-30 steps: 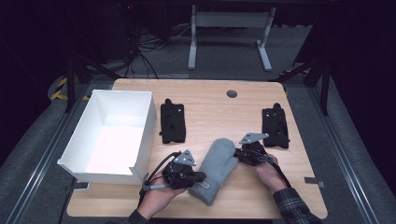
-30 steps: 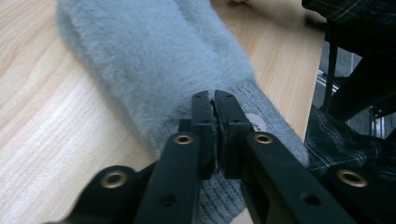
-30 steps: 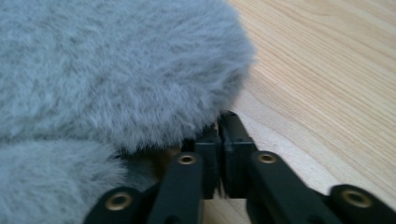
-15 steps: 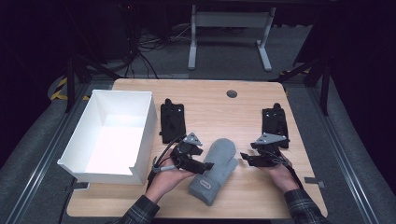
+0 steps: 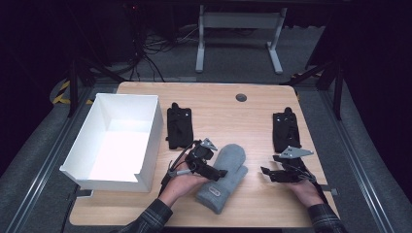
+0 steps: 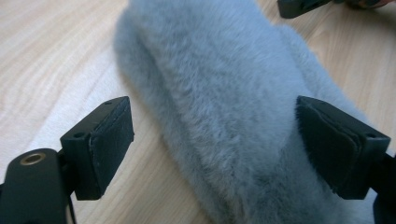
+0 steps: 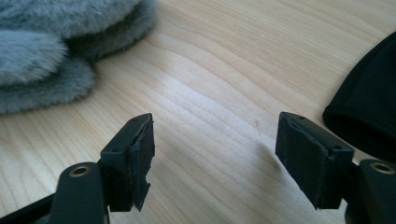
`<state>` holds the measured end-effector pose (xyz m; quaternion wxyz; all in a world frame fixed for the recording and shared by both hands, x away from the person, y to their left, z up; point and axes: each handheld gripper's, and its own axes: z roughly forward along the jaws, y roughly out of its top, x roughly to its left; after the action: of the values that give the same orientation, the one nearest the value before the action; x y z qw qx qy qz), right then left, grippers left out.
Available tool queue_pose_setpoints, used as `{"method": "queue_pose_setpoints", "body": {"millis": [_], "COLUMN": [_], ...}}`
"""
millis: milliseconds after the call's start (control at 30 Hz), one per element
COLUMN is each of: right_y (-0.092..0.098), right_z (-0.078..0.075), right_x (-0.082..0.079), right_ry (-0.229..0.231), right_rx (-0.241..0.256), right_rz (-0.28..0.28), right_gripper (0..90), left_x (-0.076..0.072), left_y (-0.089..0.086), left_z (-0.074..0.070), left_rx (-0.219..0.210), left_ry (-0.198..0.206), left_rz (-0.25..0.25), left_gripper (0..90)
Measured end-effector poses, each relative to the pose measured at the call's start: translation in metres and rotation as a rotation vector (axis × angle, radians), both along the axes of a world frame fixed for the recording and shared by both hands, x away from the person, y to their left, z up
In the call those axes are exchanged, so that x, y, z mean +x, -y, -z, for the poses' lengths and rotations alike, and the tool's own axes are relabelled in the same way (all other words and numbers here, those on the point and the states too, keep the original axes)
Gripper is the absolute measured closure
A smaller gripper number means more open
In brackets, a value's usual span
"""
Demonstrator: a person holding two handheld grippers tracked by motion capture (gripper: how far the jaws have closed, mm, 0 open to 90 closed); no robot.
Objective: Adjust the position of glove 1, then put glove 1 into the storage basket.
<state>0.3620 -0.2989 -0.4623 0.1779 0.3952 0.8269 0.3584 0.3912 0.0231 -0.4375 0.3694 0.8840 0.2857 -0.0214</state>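
One grey fleece mitten [image 5: 224, 177] lies flat on the desk [image 5: 243, 121] near the front edge, right of the white box [image 5: 116, 141]. The left hand-held gripper [image 6: 212, 140] straddles it, jaws wide, gripping nothing. The right hand-held gripper [image 7: 215, 154], jaws wide and empty, hovers over bare desk right of the mitten, hand low.

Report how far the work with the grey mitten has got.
Done: nothing shows as packed; the white box holds nothing visible. In hand: the left gripper is open, its fingers on either side of the grey mitten, not yet closed. The right gripper is open over bare table. Left: probably gripping and moving the mitten.
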Motion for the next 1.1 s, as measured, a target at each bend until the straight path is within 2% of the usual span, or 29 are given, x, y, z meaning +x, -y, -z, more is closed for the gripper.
{"method": "queue_pose_setpoints", "body": {"millis": [133, 300, 400, 467, 567, 667, 900, 1000, 1100], "right_y": [-0.004, -0.004, -0.003, -0.003, -0.003, -0.003, -0.003, -0.003, -0.003], "right_z": [0.004, 0.005, 0.007, 0.007, 0.007, 0.007, 0.007, 0.007, 0.007], "right_x": [0.001, 0.001, 0.002, 0.002, 0.002, 0.003, 0.003, 0.002, 0.002], "right_ry": [0.000, 0.009, 0.021, 0.019, 0.019, 0.018, 0.018, 0.017, 0.018], "right_rx": [-0.021, -0.024, -0.014, -0.015, -0.018, -0.017, -0.018, -0.018, -0.017], "right_rz": [-0.019, -0.023, -0.018, -0.016, -0.014, -0.014, -0.012, -0.011, -0.011], "right_gripper": [25.0, 22.0, 17.2, 16.6, 16.3, 16.2, 15.9, 15.9, 15.9], "left_x": [0.002, 0.004, 0.007, 0.007, 0.008, 0.009, 0.011, 0.011, 0.008], "left_y": [0.003, 0.004, 0.004, 0.004, 0.004, 0.005, 0.009, 0.011, 0.013], "left_z": [0.009, 0.015, 0.019, 0.019, 0.019, 0.019, 0.018, 0.015, 0.013], "left_rx": [0.008, 0.004, -0.009, -0.008, -0.019, -0.025, -0.033, -0.013, -0.003], "left_ry": [-0.009, -0.024, -0.058, -0.062, -0.077, -0.105, -0.165, -0.168, -0.151], "left_rz": [0.009, 0.016, 0.033, 0.038, 0.079, 0.109, 0.145, 0.152, 0.150], "left_gripper": [14.2, 15.0, 17.4, 21.0, 30.3, 37.6, 55.8, 63.5, 71.1]}}
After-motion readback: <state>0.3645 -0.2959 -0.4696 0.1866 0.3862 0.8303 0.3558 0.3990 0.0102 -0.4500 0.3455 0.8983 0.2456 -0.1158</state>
